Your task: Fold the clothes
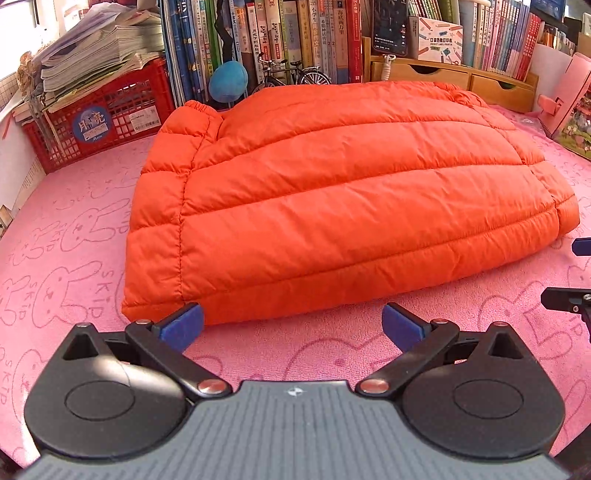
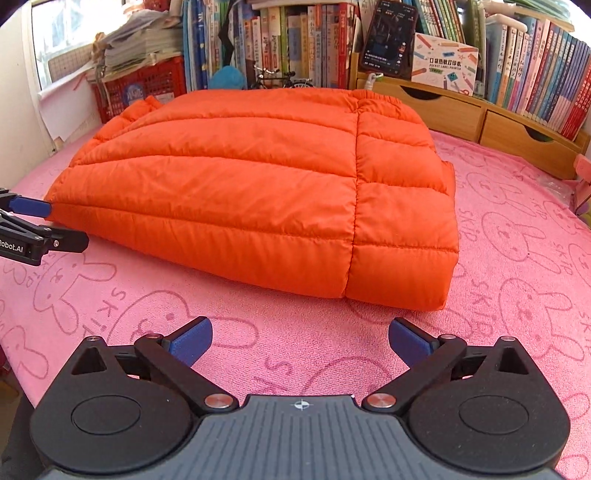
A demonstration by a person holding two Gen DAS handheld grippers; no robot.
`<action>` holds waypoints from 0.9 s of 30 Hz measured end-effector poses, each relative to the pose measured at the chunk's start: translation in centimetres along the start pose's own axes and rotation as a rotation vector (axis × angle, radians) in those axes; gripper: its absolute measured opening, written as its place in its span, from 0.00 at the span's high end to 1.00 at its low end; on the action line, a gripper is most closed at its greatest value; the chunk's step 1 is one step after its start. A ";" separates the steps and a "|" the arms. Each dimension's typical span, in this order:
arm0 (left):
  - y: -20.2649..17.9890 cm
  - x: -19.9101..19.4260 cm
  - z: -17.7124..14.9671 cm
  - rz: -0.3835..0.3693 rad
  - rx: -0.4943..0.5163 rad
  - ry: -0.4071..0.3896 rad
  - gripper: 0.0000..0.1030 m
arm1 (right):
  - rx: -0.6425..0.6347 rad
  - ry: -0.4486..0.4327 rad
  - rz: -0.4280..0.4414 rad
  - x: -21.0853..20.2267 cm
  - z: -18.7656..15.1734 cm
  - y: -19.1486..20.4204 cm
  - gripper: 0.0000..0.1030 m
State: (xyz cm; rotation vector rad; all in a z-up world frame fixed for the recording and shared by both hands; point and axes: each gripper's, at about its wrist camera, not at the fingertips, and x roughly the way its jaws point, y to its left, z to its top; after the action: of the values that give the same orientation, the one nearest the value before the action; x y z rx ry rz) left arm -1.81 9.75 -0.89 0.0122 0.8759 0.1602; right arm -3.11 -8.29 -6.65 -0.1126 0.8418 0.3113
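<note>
— Where's the jacket (image 1: 332, 192)?
— Folded on the pink towel (image 1: 74, 229), long axis running left-right before the books (image 1: 295, 33).
— Fingers?
— Left gripper (image 1: 291, 326) and right gripper (image 2: 301, 341) both spread, holding nothing, just short of the jacket's near edge.
— Differences?
— Only the left view shows its elastic cuff (image 1: 199, 107).

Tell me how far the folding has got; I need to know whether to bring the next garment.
The orange jacket already lies as a compact padded rectangle on the pink towel, sleeves tucked out of sight. Nothing is in hand: the left claw and right claw both stand open, short of its near edge. What is left, probably, is at most one more fold or a tidy-up.
</note>
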 end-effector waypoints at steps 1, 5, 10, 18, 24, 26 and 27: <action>-0.2 0.1 -0.1 0.000 0.002 0.006 0.00 | -0.004 0.006 -0.002 0.2 -0.2 0.1 0.00; -0.6 0.6 -0.1 -0.002 0.012 0.027 0.00 | -0.011 0.009 -0.007 0.6 -0.5 0.3 0.00; -0.6 1.2 -0.2 -0.018 -0.005 0.052 0.00 | -0.012 0.002 -0.004 1.0 -0.7 0.0 0.00; 0.1 1.5 -0.3 -0.055 -0.060 0.053 0.00 | -0.010 -0.026 -0.010 1.0 -1.3 0.1 0.00; 0.5 1.7 0.0 -0.071 -0.048 0.046 0.00 | -0.014 -0.063 0.000 1.1 -1.9 -0.1 0.00; 0.5 1.7 0.1 -0.072 -0.047 0.046 0.00 | -0.012 -0.072 0.000 1.2 -1.9 -0.1 0.00; 0.4 1.8 0.2 -0.072 -0.046 0.046 0.00 | -0.011 -0.078 0.000 1.3 -2.0 -0.1 0.00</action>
State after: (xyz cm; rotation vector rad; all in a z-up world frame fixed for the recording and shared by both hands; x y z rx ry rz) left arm -0.65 10.45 -2.09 -0.0664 0.9168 0.1134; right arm -3.67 -8.55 -8.91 -0.1102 0.7627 0.3181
